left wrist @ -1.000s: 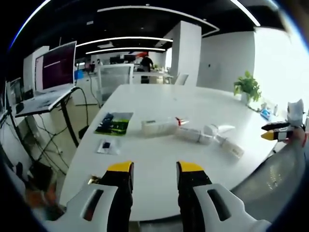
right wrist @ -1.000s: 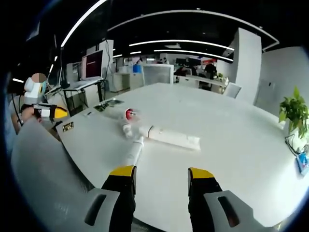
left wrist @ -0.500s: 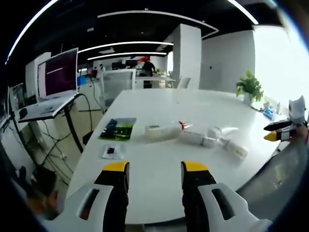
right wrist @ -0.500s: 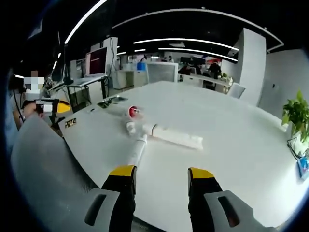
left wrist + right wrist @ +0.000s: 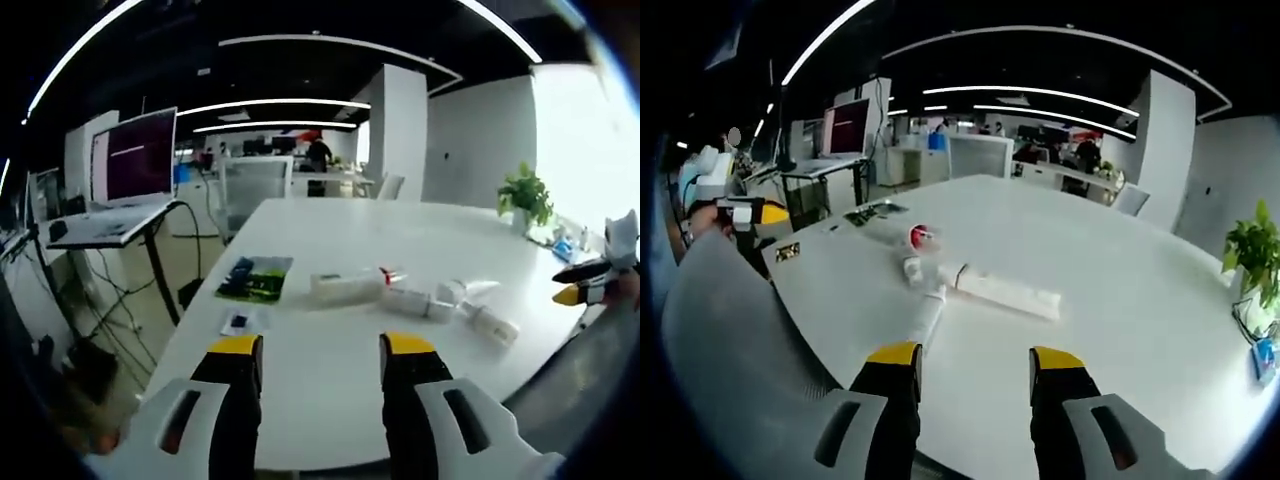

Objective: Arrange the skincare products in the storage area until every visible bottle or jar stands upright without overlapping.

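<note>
Several white skincare products lie on their sides in a loose row on the white table (image 5: 330,390). In the left gripper view I see a clear tube (image 5: 345,287), a red-capped piece (image 5: 388,272), a white bottle (image 5: 418,301) and a slim tube (image 5: 490,323). My left gripper (image 5: 322,350) hovers open over the near table edge, well short of them. In the right gripper view a slim tube (image 5: 928,318), a long white tube (image 5: 1008,294) and a red-topped item (image 5: 920,237) lie ahead of my open right gripper (image 5: 974,360). Neither gripper holds anything.
A green leaflet (image 5: 255,278) and a small card (image 5: 243,321) lie left of the products. A potted plant (image 5: 527,195) stands at the far table edge. A grey chair back (image 5: 730,340) rises at the near side. A screen on a stand (image 5: 135,160) is off the table.
Both views have shifted slightly as the hands moved; the products lie where they were. Both grippers stay open.
</note>
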{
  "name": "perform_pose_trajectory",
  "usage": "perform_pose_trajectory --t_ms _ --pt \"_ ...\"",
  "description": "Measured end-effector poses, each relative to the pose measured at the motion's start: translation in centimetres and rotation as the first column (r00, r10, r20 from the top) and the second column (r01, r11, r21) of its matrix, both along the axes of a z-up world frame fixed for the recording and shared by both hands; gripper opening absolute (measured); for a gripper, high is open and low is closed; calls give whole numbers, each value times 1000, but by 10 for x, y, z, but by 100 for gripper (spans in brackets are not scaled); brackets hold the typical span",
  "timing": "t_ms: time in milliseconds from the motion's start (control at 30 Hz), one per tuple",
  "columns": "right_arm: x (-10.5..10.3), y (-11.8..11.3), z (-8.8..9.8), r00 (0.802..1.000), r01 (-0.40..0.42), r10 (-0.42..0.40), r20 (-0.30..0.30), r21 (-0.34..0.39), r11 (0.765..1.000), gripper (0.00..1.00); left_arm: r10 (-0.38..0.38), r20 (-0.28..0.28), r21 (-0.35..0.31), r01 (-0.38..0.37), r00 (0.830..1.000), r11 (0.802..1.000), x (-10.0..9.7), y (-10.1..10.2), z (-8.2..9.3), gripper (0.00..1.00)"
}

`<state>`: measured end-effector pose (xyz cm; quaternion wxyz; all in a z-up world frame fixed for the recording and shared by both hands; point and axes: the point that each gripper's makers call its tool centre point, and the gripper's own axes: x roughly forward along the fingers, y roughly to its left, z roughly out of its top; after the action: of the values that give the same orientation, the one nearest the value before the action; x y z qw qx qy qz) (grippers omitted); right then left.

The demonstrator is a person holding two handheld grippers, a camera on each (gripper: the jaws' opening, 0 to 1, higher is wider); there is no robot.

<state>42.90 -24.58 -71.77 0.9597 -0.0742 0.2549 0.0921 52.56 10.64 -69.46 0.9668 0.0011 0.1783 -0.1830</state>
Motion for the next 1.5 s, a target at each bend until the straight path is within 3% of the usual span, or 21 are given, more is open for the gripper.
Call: perform_pose_trajectory --t_ms 167,433,600,967,1233,1367,1500 --pt "-1 -3 -3 1000 17 -17 -19 28 999 39 9 10 -19 -9 1000 1000 1 0 3 43" --pt "0 -1 -1 1000 9 -9 -4 9 1000 38 -12 22 -11 12 1000 1000 2 -4 9 47" --pt "1 0 -1 1000 4 -4 -5 5 1000 38 -39 41 37 38 998 999 7 -5 15 48" --pt "0 -1 -1 1000 14 -13 -2 13 1000 38 -33 76 13 32 997 999 16 -5 43 50" --pt "0 -2 1 1000 18 -18 5 7 1000 38 -69 135 -19 73 988 997 35 -31 66 49" --pt "0 -2 1 1000 15 -15 2 0 1000 38 -108 149 11 108 983 994 45 -47 72 49" --pt "0 -1 -1 1000 9 -10 -8 -7 1000 37 -130 191 -1 133 973 991 54 -61 82 49"
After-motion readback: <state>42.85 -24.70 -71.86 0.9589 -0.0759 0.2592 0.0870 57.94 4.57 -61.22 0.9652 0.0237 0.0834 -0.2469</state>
